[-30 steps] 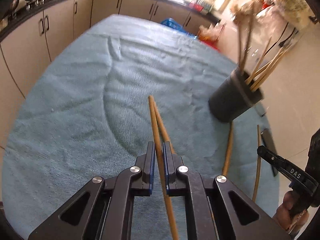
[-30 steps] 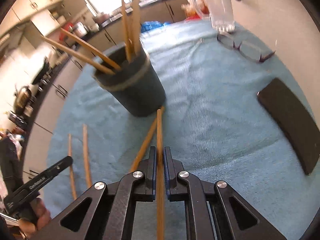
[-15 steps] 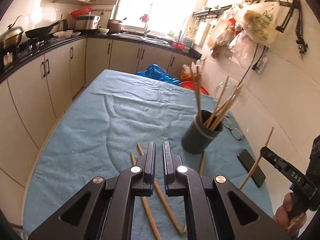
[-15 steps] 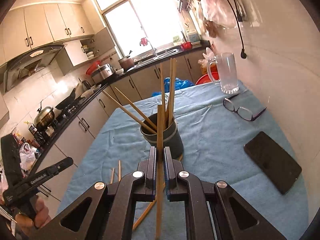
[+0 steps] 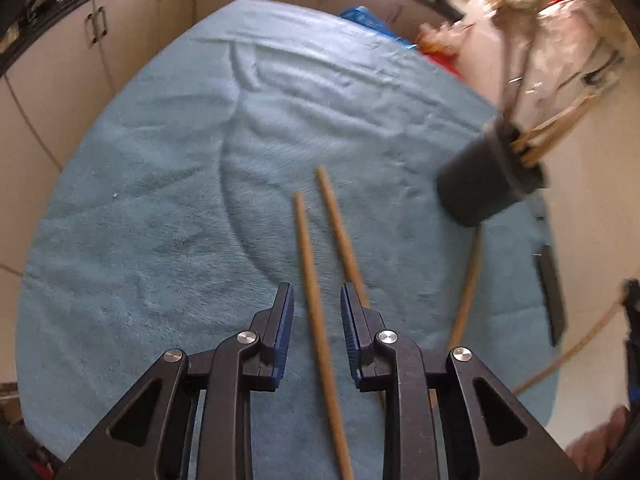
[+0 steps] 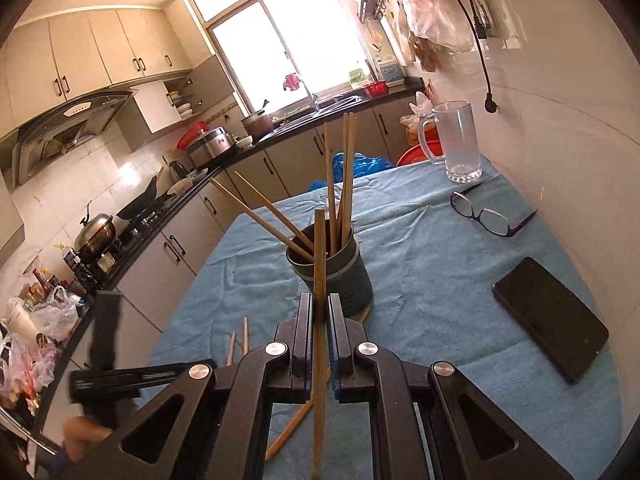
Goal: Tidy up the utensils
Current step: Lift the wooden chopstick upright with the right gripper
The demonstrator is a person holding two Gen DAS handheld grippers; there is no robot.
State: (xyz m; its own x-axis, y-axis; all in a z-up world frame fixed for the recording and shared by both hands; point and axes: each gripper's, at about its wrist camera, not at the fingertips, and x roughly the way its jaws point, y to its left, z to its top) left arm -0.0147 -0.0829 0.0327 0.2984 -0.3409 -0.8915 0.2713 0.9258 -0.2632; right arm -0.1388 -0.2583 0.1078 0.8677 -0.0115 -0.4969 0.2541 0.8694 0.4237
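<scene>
My left gripper (image 5: 316, 300) is open, low over the blue cloth, with one wooden chopstick (image 5: 310, 272) lying between its fingers and a second chopstick (image 5: 340, 236) just to the right. The dark holder cup (image 5: 484, 188) with several chopsticks stands to the right. My right gripper (image 6: 319, 312) is shut on a chopstick (image 6: 319, 256) held upright in front of the holder cup (image 6: 340, 276). Another chopstick (image 6: 292, 428) lies on the cloth below it, and two chopsticks (image 6: 238, 340) lie at the left.
A black phone (image 6: 552, 320) lies on the blue cloth (image 6: 432, 264) at the right, glasses (image 6: 484, 212) behind it, and a glass mug (image 6: 456, 144) at the far edge. Kitchen cabinets and a wall border the table.
My left gripper has dropped back down toward the cloth and opened around a lying chopstick. My right gripper keeps its chopstick raised in front of the cup.
</scene>
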